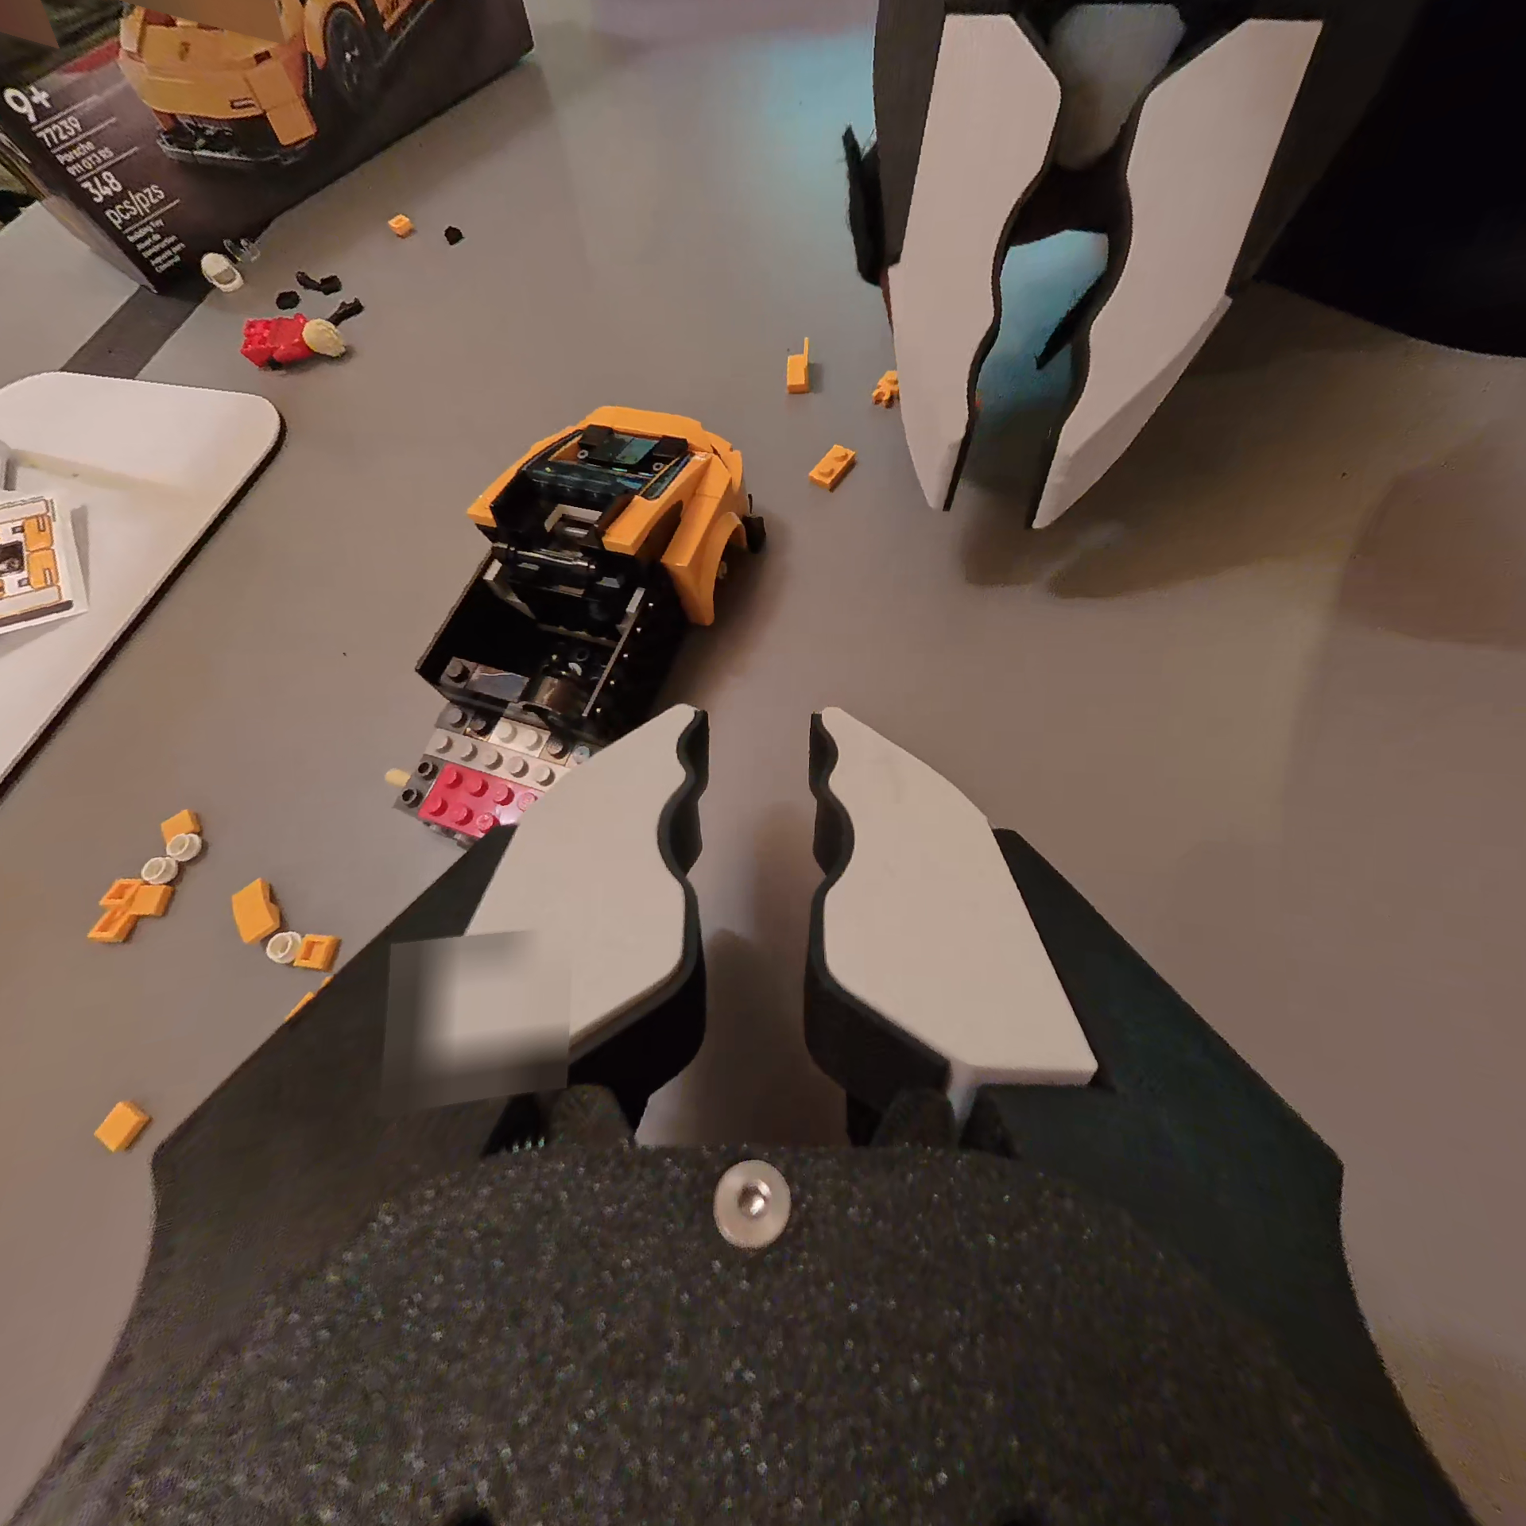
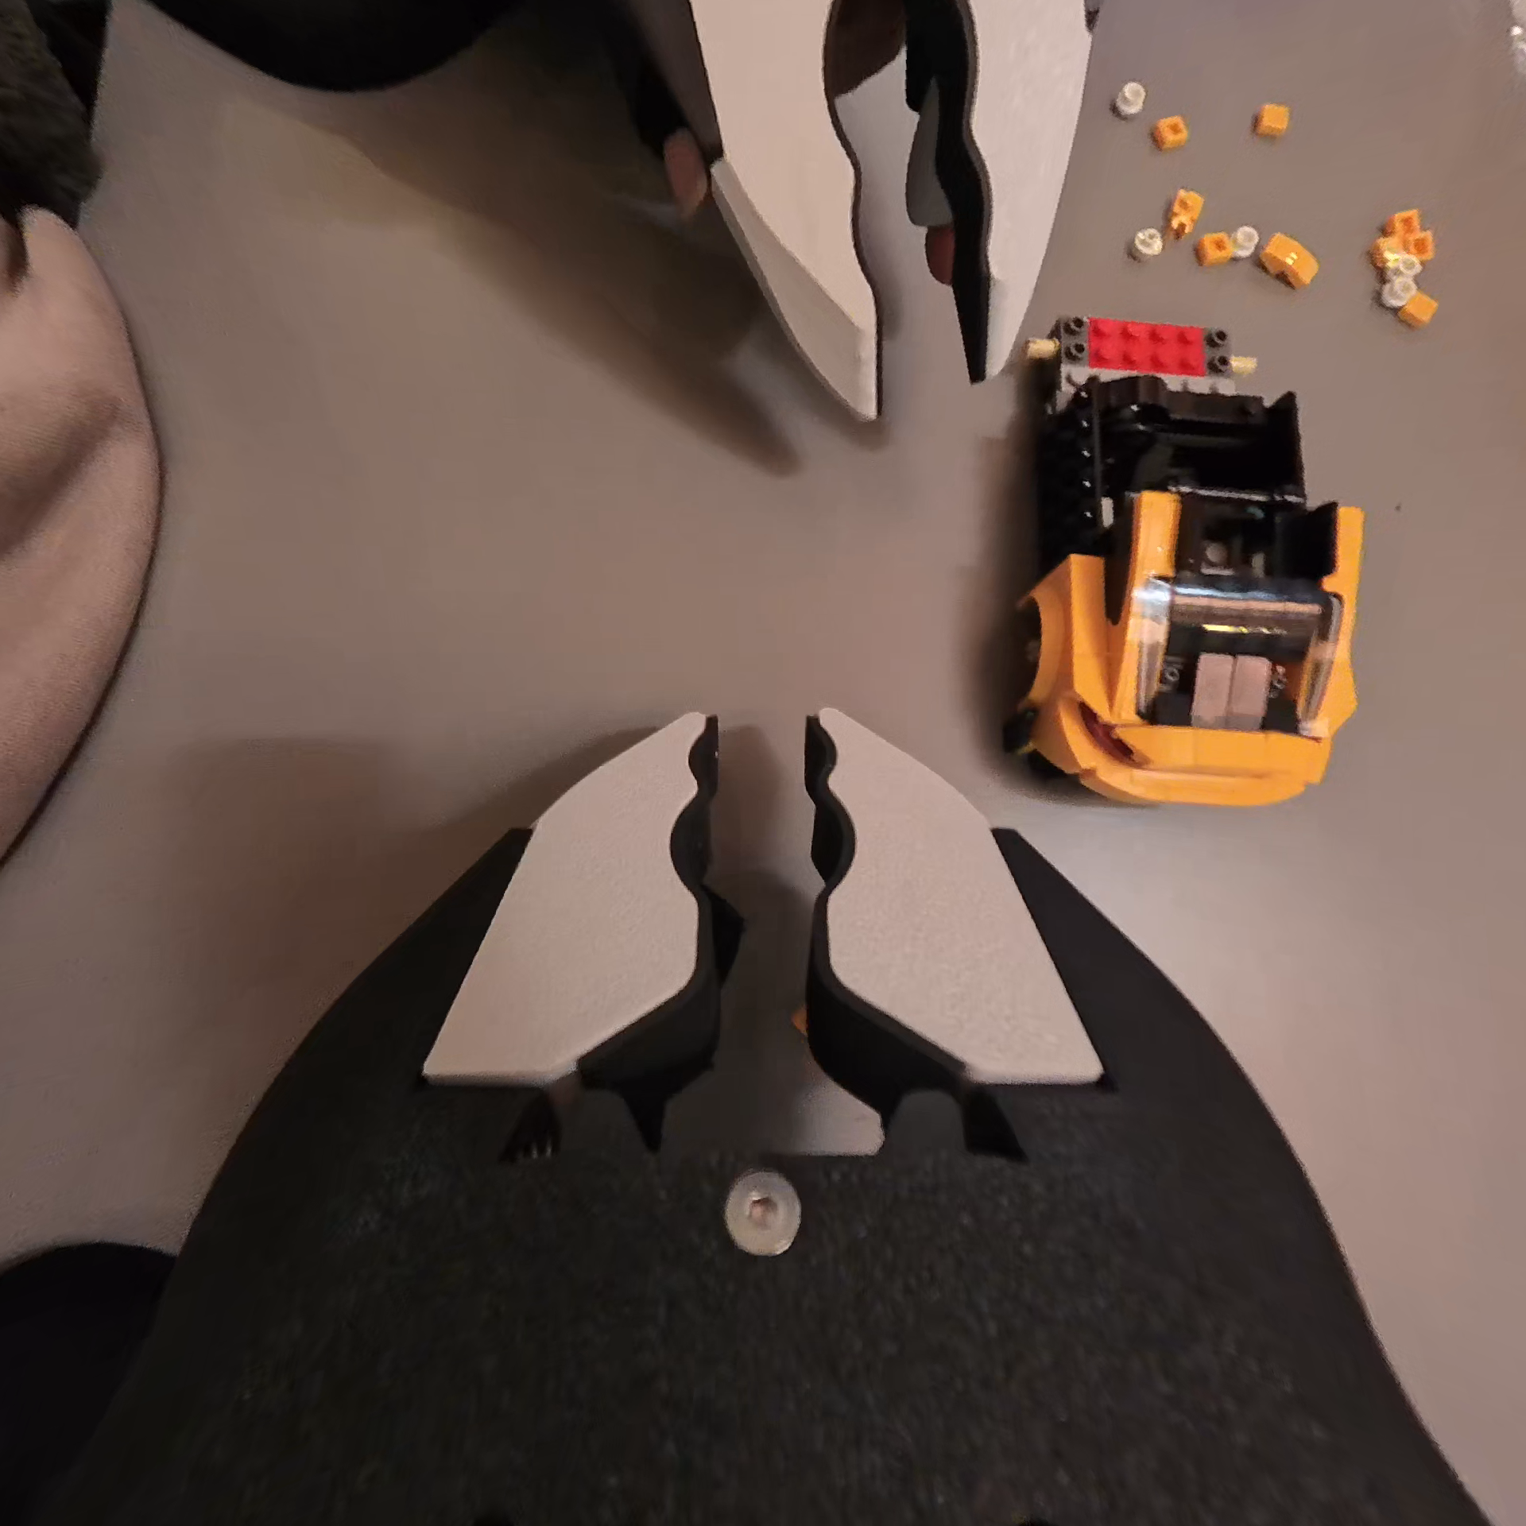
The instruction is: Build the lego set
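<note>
A half-built orange and black Lego car [image 1: 594,570] sits on the grey table, with a bare grey and red plate section at its near end. My left gripper [image 1: 758,727] is open and empty, hovering just right of that near end. My right gripper [image 1: 991,505] points down at the table to the right of the car, open, with nothing seen between its fingers. In the right wrist view the right gripper [image 2: 761,727] is open over bare table, the car [image 2: 1181,578] lies to its right, and the left gripper [image 2: 921,395] is opposite.
The Lego box [image 1: 248,107] stands at the far left. A white board [image 1: 140,462] with a sticker sheet lies at the left. Loose orange pieces [image 1: 256,908] and small pale round ones lie near left, others [image 1: 830,466] near the right gripper. A red minifigure [image 1: 285,338] lies by the box.
</note>
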Demonstrator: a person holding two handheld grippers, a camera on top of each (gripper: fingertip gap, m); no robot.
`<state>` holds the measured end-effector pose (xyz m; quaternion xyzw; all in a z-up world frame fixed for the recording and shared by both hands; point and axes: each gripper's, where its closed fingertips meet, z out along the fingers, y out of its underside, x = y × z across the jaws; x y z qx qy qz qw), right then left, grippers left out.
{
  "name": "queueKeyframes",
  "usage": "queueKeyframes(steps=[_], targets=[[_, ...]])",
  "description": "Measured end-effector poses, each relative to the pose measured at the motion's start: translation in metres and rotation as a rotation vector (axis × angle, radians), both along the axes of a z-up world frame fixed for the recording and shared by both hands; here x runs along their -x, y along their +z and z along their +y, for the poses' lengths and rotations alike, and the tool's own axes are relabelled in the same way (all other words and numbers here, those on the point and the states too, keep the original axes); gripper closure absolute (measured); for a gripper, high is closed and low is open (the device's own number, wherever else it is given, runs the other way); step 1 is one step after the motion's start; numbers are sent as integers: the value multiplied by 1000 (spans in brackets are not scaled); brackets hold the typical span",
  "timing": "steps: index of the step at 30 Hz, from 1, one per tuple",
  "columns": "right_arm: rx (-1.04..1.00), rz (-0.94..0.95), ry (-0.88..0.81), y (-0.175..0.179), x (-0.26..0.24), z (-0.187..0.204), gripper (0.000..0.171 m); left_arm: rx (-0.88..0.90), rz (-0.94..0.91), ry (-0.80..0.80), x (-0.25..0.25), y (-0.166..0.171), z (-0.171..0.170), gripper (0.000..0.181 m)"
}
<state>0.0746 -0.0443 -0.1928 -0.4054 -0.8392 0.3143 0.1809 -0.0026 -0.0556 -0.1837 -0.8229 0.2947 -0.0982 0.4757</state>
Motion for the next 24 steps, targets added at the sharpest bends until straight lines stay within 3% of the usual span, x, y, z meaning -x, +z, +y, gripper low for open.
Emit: queueKeyframes(steps=[1, 4, 8, 11, 19, 24], targets=[[-16, 12, -23, 2, 1, 7, 151, -1, 3, 3, 0, 0, 0, 159], [-26, 202, -194, 32, 19, 42, 157, -24, 0, 21, 3, 4, 2, 161], [-102, 658, -564, 115, 45, 109, 160, -76, -34, 82, 11, 16, 7, 169], [-145, 866, -738, 164, 50, 139, 171, -120, -66, 133, 19, 26, 10, 175], [-96, 1049, -856, 245, 118, 174, 171, -213, -140, 267, 43, 46, 15, 181], [-63, 1059, -874, 271, 182, 209, 171, -226, -129, 296, 50, 46, 17, 181]])
